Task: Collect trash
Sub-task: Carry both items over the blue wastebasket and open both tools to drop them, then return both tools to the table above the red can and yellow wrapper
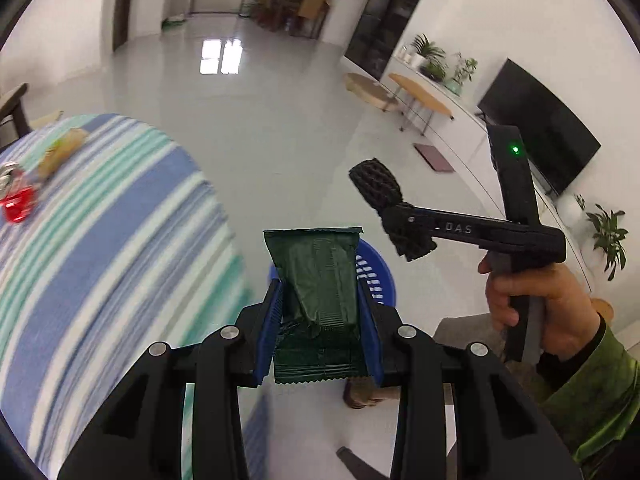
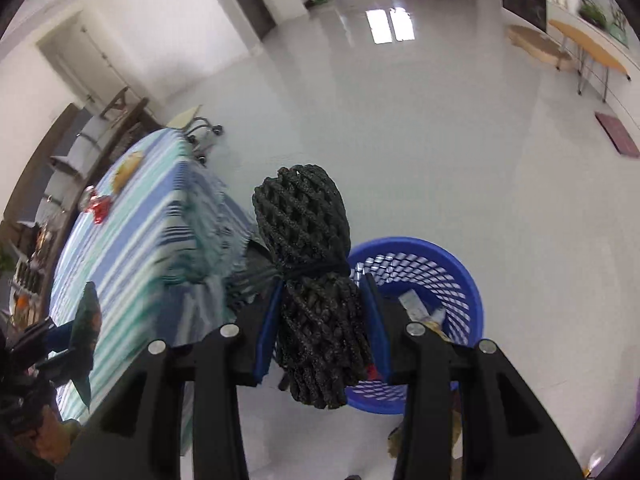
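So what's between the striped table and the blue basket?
In the right wrist view, bare shiny floor lies between the striped table and the blue basket; the black foam net in the right gripper hangs before it.

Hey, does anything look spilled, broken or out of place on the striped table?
Two bits of litter lie on the striped tablecloth: a crushed red can on its side and a tan wrapper beside it. No spill shows.
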{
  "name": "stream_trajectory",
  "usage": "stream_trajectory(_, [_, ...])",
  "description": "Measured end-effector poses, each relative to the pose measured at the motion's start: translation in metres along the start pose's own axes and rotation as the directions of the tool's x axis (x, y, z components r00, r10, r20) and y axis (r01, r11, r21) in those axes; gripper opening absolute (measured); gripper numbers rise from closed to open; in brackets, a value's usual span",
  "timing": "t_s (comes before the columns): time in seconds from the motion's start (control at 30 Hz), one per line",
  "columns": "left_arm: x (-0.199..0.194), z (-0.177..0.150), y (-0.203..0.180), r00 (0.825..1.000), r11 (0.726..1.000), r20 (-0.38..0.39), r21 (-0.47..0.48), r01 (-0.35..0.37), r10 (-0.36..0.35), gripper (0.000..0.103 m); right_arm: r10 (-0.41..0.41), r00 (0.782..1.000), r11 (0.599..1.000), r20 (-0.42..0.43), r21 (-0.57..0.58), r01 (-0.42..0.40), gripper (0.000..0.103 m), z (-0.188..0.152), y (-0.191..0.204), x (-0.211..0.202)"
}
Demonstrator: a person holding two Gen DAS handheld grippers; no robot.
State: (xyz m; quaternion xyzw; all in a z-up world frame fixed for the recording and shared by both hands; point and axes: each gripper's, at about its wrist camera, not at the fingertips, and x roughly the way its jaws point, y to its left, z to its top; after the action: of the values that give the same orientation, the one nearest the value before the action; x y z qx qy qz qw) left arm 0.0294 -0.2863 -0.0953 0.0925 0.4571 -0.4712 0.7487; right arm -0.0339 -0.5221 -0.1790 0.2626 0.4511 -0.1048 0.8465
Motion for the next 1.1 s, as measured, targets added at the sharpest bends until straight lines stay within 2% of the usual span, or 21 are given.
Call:
stream_trajectory(0.13, [0.061, 0.014, -0.017, 0.997, 1.000, -0.068, -0.007, 0.025, -0.026, 0.037, -0.009, 1.000, 0.999, -0.016, 0.040, 0.010, 0.039, -0.002, -0.022, 0.009])
stream_trajectory(0.27, [0.124, 0.020, -0.018, 0.993, 1.000, -0.119, -0.023, 0.011, -0.013, 0.037, 0.005, 1.000, 0.995, -0.025, 0.101, -0.003, 0.042, -0.003, -0.047, 0.021])
stream_trajectory(0.33, [0.149, 0.021, -0.016, 0.991, 1.000, -0.134, -0.026, 0.012, -0.015, 0.039, 0.017, 0.999, 0.993, -0.044, 0.120, -0.012, 0.052, -0.004, -0.058, 0.029])
stream_trajectory(0.37, [0.161, 0.021, -0.016, 0.990, 1.000, -0.137, -0.027, 0.012, -0.016, 0.045, 0.027, 0.998, 0.990, -0.050, 0.136, -0.020, 0.058, -0.003, -0.063, 0.033])
stream_trajectory(0.4, [0.173, 0.021, -0.015, 0.990, 1.000, -0.137, -0.027, 0.012, -0.016, 0.058, 0.022, 0.999, 0.988, -0.047, 0.153, -0.015, 0.066, -0.002, -0.067, 0.034])
stream_trajectory(0.47, [0.187, 0.022, -0.013, 0.990, 0.999, -0.137, -0.033, -0.012, 0.007, 0.069, 0.008, 1.000, 0.986, -0.027, 0.170, -0.003, 0.066, 0.003, -0.067, 0.034])
stream_trajectory(0.53, [0.189, 0.024, -0.011, 0.990, 0.998, -0.136, -0.051, -0.033, 0.026, 0.073, -0.018, 1.000, 0.984, 0.002, 0.179, 0.018, 0.071, 0.005, -0.071, 0.027])
stream_trajectory(0.6, [0.175, 0.023, -0.012, 0.994, 0.998, -0.106, -0.056, -0.022, 0.016, 0.083, -0.059, 0.998, 0.983, 0.023, 0.178, 0.054, 0.076, 0.006, -0.072, 0.021])
stream_trajectory(0.7, [0.139, 0.022, -0.021, 0.998, 0.999, -0.038, -0.018, -0.048, 0.047, 0.092, -0.136, 0.990, 0.980, 0.034, 0.149, 0.129, 0.089, 0.007, -0.068, 0.015])
stream_trajectory(0.8, [0.090, 0.017, -0.027, 0.997, 0.997, 0.028, 0.009, -0.078, 0.078, 0.098, -0.229, 0.971, 0.972, 0.066, 0.075, 0.224, 0.089, 0.004, -0.050, 0.011])
stream_trajectory(0.93, [0.036, -0.001, -0.020, 0.989, 0.989, 0.040, 0.041, -0.145, 0.143, 0.098, -0.221, 0.963, 0.972, 0.154, -0.050, 0.231, 0.089, -0.003, -0.005, 0.006])
stream_trajectory(1.0, [0.011, -0.015, -0.003, 0.982, 0.982, 0.045, 0.036, -0.185, 0.183, 0.098, -0.207, 0.960, 0.967, 0.191, -0.109, 0.230, 0.089, -0.008, 0.019, 0.005])
stream_trajectory(1.1, [-0.029, -0.040, 0.031, 0.960, 0.962, 0.070, 0.000, -0.271, 0.271, 0.098, -0.181, 0.959, 0.955, 0.219, -0.193, 0.224, 0.089, -0.018, 0.061, 0.005])
